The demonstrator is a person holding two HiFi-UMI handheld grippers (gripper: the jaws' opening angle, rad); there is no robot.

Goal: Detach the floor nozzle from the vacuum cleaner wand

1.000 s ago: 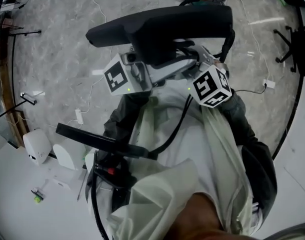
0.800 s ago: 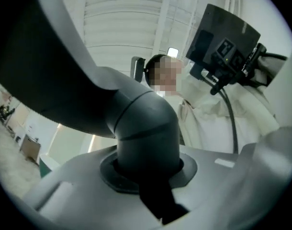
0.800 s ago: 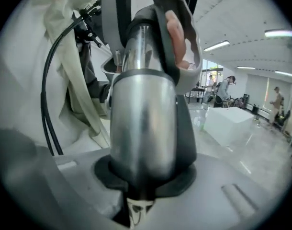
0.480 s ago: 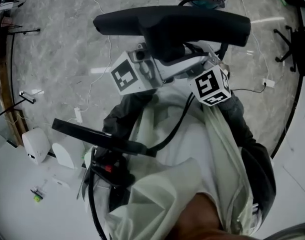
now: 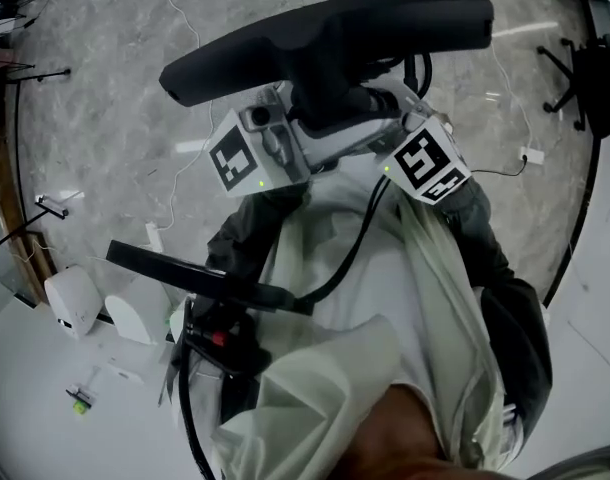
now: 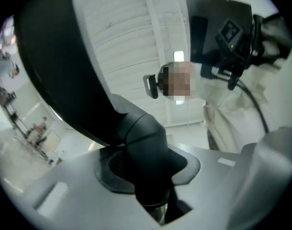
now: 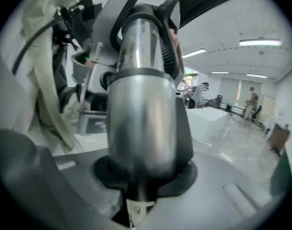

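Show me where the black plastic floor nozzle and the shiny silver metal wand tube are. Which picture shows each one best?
black plastic floor nozzle (image 5: 325, 33): head view, on the middle of its long bar-shaped head.
shiny silver metal wand tube (image 7: 141, 123): right gripper view, on its wide lower collar.

Joint out of our sight
From overhead the floor nozzle (image 5: 325, 38) hides its wand (image 7: 141, 104) joint from us.

I saw a black floor nozzle (image 5: 325, 43), a silver wand (image 7: 141, 109), a black-and-white patterned marker cube (image 5: 428, 165), and a grey marbled floor (image 5: 105, 98)
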